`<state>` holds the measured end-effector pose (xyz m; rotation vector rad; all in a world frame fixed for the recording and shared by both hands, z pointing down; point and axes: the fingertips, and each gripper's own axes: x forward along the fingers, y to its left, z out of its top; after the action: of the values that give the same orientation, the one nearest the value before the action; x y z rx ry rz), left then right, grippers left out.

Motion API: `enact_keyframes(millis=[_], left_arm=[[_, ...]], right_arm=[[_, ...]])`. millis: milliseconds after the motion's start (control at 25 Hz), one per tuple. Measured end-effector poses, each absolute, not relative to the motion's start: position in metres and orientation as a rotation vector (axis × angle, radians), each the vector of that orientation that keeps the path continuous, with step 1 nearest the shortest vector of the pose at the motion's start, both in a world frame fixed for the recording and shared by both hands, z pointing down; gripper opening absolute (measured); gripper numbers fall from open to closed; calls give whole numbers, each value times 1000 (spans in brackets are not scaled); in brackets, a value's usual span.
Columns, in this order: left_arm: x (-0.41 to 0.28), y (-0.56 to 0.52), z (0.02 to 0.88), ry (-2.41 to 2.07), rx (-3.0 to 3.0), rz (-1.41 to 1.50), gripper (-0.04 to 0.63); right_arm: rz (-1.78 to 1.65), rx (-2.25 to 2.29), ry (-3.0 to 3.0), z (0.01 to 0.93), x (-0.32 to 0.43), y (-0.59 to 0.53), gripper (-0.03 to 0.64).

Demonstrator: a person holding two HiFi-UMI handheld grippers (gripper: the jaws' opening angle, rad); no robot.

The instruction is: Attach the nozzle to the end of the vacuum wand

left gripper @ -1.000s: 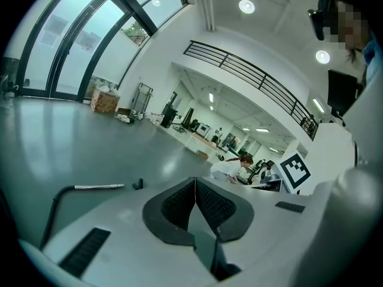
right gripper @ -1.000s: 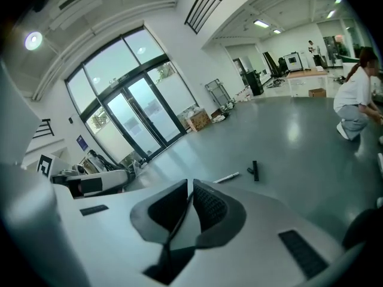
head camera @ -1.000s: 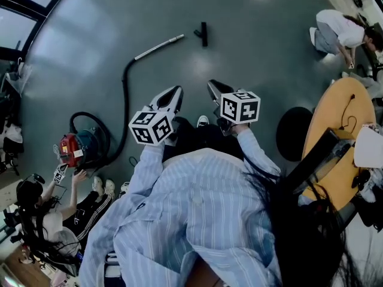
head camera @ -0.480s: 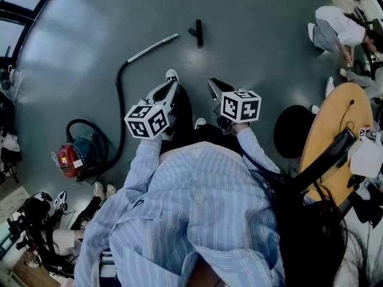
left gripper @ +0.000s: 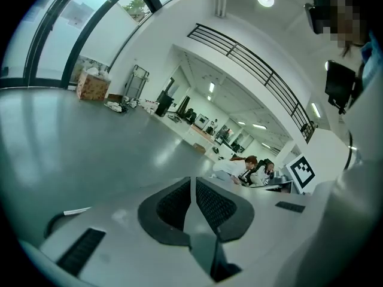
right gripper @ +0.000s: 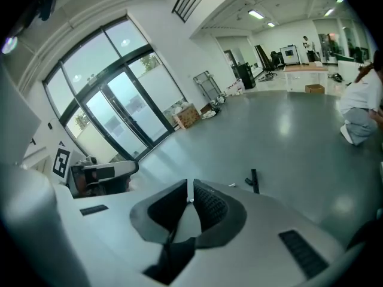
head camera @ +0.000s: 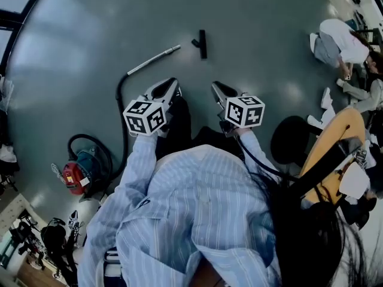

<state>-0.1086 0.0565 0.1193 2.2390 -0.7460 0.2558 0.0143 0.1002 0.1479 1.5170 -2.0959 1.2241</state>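
Grey and glossy, the floor carries the task's pieces. The vacuum wand lies slantwise on it, a pale metal tube, and the black nozzle lies just beside the wand's free end, apart from it and not yet joined. From the wand's other end a dark hose curves away to a red and teal vacuum cleaner, which sits well apart from the wand, close to the wearer's left side. The left hand-held gripper hovers above the floor on the near side of the wand, close to where the wand meets the hose. Its own view shows its jaws pressed together with nothing between them. The right hand-held gripper hangs to the right of the wand's free end, nearer to the wearer than the nozzle, its jaws narrowed shut and empty too. In that view the nozzle shows on the floor beyond the jaws. A crouching person is far off, beyond the nozzle from the wand.
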Motion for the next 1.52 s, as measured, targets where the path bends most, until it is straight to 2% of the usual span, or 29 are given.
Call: enact_keyframes(millis=[400,560,800,1040,1200,1360,1520], left_arm=[[-85,-59,217,-636,2292,548,9],[-68,-93,278,-599,2333,660,9],[-57,-133,406,-734,2268,657,11],[-67,-167,578,-749,2317,846,68],[-84,-195,698,-777,2303,962,95],[-95,-217,799,-772,2337,1087,131],[-105,-225,873,-750,2401,1208,172]], right_arm=[[1307,1497,-1958,232,49,-1,35],[1293,1504,-1912,296,81,-36,35],[1310,1493,-1900,422,117,-75,45],[1240,1436,-1902,585,137,-105,141],[1215,1479,-1842,721,163,-127,235],[1107,1440,-1781,840,180,-152,265],[958,1404,-1696,915,197,-167,275]])
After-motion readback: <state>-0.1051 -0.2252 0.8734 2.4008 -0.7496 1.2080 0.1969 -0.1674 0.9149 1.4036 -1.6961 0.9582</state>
